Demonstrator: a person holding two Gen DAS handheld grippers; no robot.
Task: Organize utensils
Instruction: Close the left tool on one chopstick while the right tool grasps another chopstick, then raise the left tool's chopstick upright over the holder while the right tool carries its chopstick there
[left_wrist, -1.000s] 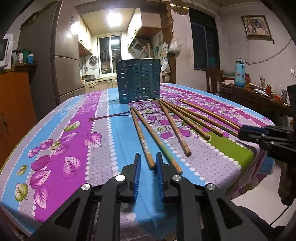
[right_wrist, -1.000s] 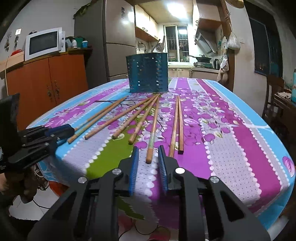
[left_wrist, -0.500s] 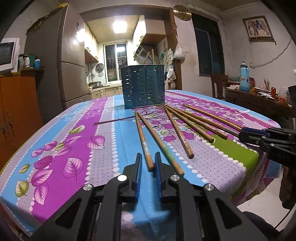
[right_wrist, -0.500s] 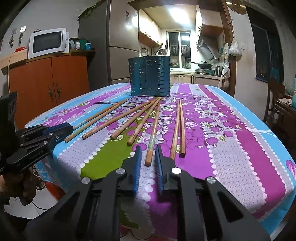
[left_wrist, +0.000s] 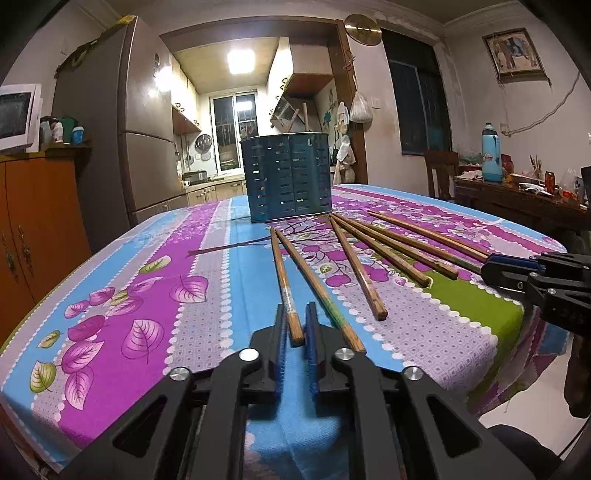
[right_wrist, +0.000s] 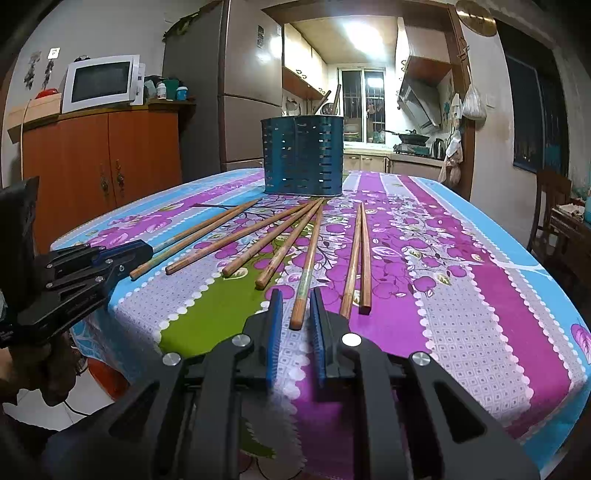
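Several wooden chopsticks (left_wrist: 354, 258) lie fanned out on the flowered tablecloth (left_wrist: 207, 258), in front of a blue perforated utensil holder (left_wrist: 290, 177) standing upright at the table's far side. My left gripper (left_wrist: 295, 314) is shut on the near end of the leftmost chopstick (left_wrist: 286, 291), which still rests on the cloth. In the right wrist view the holder (right_wrist: 303, 155) is again at the back. My right gripper (right_wrist: 295, 302) is closing, with the end of a green-banded chopstick (right_wrist: 304, 284) between its pads and a thin gap on each side.
The table's near edge runs just under both grippers. An orange cabinet (right_wrist: 99, 162) with a microwave (right_wrist: 99, 83) and a tall fridge (right_wrist: 240, 92) stand to the left. A side table (left_wrist: 517, 195) with a blue flask (left_wrist: 491, 151) and a chair (left_wrist: 439, 170) stand to the right.
Both grippers' jaws have narrowed around the chopstick ends in front of them. Both views have tipped up a little. The chopsticks have not shifted on the cloth.
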